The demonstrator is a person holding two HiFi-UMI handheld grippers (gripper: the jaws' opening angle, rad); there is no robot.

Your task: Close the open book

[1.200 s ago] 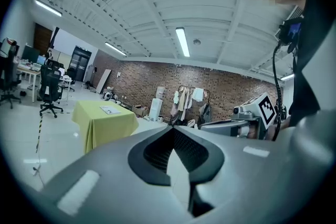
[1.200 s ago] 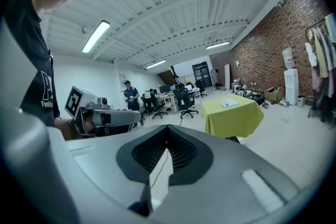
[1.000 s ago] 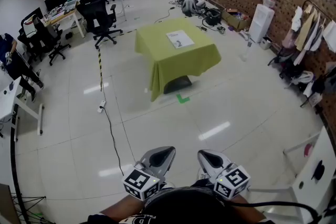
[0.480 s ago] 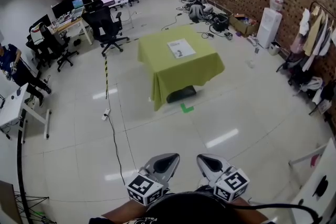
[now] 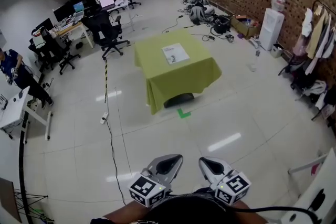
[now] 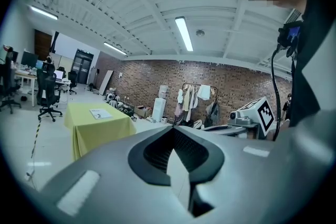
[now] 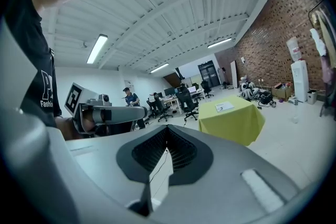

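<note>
An open book [image 5: 175,53] lies flat, white pages up, on a table under a yellow-green cloth [image 5: 157,81], far across the floor. Both grippers hang close to the person's body at the bottom of the head view, well short of the table. My left gripper [image 5: 169,161] is shut with nothing in it, and so is my right gripper [image 5: 208,163]. The left gripper view has the book [image 6: 100,113] small at the left, beyond the shut left gripper [image 6: 171,131]. In the right gripper view the book [image 7: 224,107] sits at the right, past the shut right gripper [image 7: 167,131].
Tiled floor lies between me and the table, with a cable [image 5: 110,134], a black-yellow striped line [image 5: 105,78] and a green mark [image 5: 183,113]. Office chairs [image 5: 107,26] and desks stand behind left, a person [image 5: 13,68] at far left. A water dispenser [image 5: 274,21] and clothes rack [image 5: 315,29] line the brick wall.
The head view has drifted a little, so the table sits slightly lower and more to the left in the picture. Both grippers stay low, side by side and shut.
</note>
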